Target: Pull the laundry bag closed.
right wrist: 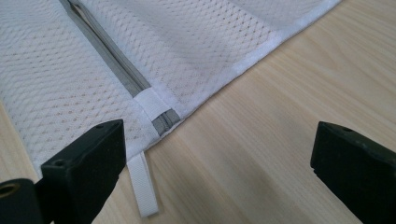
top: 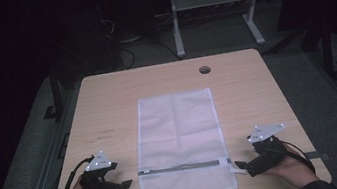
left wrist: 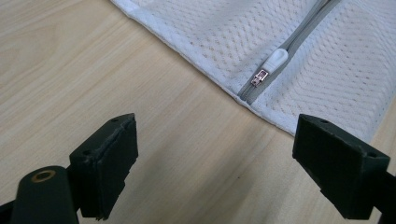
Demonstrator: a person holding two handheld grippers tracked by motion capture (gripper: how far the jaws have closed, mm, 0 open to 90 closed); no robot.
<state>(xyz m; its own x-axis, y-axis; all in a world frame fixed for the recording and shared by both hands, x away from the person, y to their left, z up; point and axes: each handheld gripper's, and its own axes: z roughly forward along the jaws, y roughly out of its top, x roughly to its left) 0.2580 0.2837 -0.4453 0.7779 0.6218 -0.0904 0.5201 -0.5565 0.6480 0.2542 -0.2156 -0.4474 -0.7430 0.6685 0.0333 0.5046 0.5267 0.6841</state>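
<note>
White mesh laundry bag (top: 179,141) lies flat in the middle of a light wooden tabletop (top: 108,108), its long side running away from the person. A grey zipper (top: 180,167) crosses the bag near its closer end. In the left gripper view, the white zipper pull (left wrist: 274,59) with a small metal tab sits at the zipper's end by the bag's hemmed edge. In the right gripper view, the zipper's other end is capped by a white fabric patch, and a short white loop strap (right wrist: 144,186) sticks out from the bag's edge onto the wood.

A person's hands come in from the near edge, one on each side of the bag. The left tongs (top: 122,185) rest just beside the bag's left edge, spread wide, with only bare wood between them. The right tongs (top: 242,166) sit just beside the bag's right edge near the strap, also spread wide and holding nothing.
</note>
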